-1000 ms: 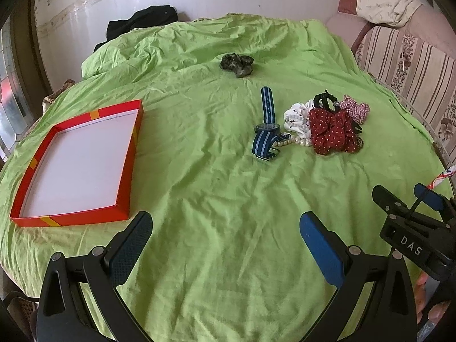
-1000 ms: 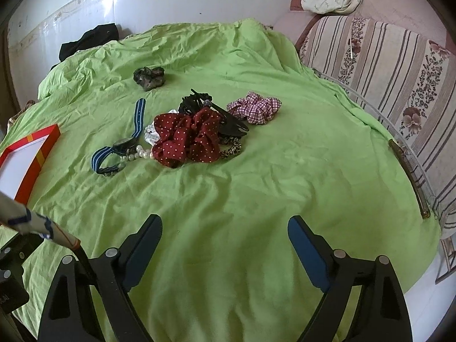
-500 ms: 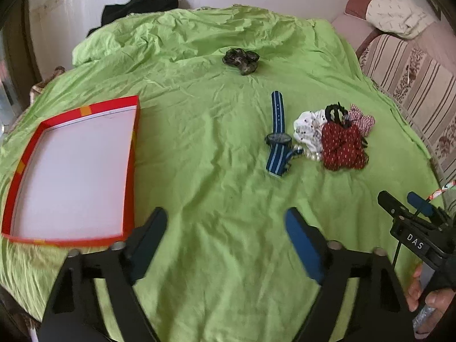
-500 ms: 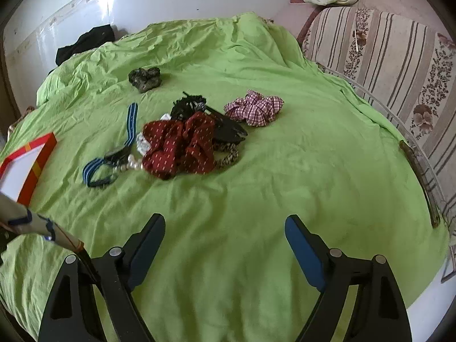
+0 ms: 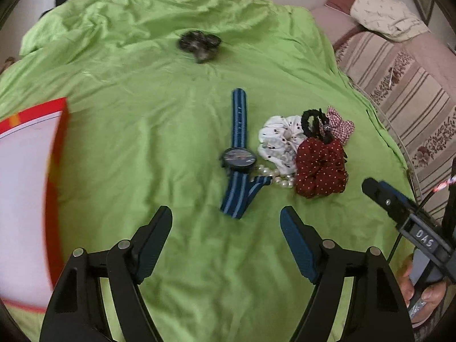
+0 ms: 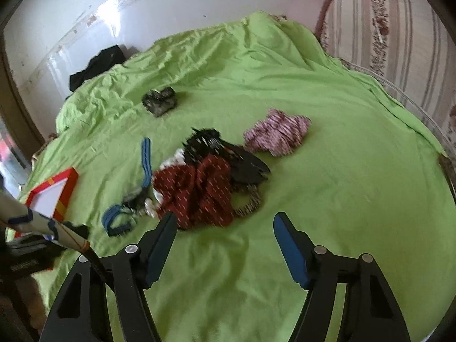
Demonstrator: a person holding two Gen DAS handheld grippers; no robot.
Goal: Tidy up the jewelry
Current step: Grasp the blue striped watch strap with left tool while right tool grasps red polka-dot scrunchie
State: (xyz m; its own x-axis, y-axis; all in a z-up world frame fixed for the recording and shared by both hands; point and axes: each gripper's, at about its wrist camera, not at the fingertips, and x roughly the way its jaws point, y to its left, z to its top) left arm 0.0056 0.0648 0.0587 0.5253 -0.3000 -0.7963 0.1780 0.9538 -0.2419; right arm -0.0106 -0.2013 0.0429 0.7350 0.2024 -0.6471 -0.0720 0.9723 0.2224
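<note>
Left tongs (image 5: 226,222) hang open and empty above the green bed (image 5: 142,142), short of the watch (image 5: 238,158); right tongs (image 6: 225,225), closing on nothing, hover near the red scrunchie (image 6: 196,193).

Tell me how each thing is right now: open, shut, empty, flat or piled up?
Box: open, nothing seen inside.
Watch: unbuckled, lying flat, strap stretched out.
Pearls: bunched between watch and red scrunchie.
Red scrunchie: piled with white scrunchie.
Plaid scrunchie: lying beside the pile.
Left gripper: jaws open, empty.
Right gripper: jaws closing, nothing between them.
</note>
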